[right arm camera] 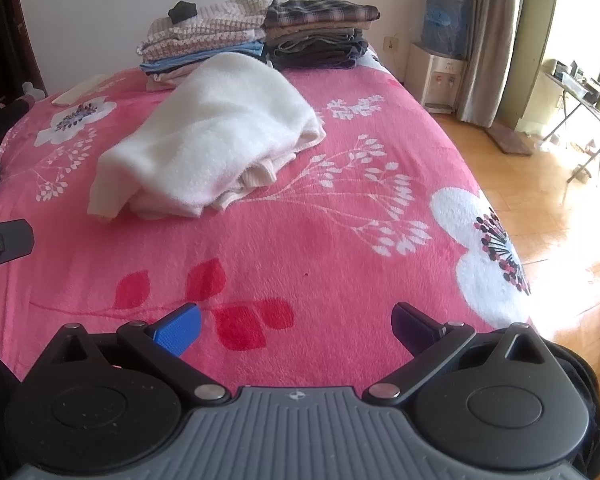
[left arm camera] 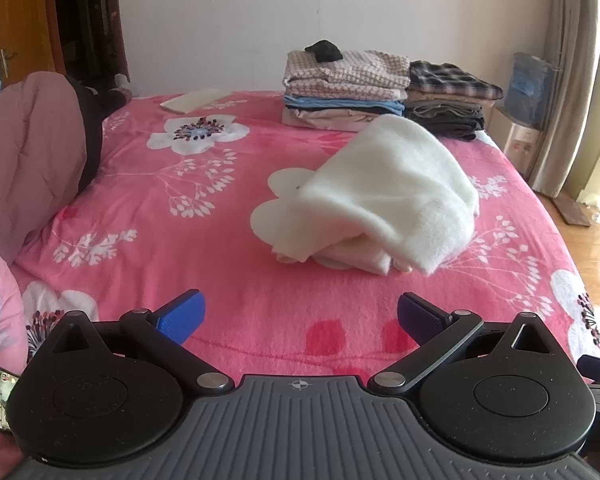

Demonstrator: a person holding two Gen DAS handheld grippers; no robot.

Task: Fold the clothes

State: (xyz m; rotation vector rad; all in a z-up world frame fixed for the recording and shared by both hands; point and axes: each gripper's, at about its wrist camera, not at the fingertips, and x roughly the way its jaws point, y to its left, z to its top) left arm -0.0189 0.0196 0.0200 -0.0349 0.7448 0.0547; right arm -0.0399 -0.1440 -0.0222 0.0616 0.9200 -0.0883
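Lying bunched on the pink bedspread [left arm camera: 180, 220], just before the folded stacks [left arm camera: 340, 92]: white fleece garment [left arm camera: 388, 192], soft, light, floppy. Best gripped at the ribbed hem. Left gripper [left arm camera: 300, 320] and right gripper [right arm camera: 296, 326] spread wide, empty.

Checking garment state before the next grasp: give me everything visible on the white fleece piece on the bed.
The white fleece garment looks soft, fluffy and cream-white. It lies in a loose, rounded bundle, roughly folded over itself, with ribbed edges and layered folds showing at its near end. It rests on the pink floral blanket, just in front of the two stacks of folded clothes near the wall. Whether it touches them cannot be told. Neither gripper touches it; both are open and well short of it.
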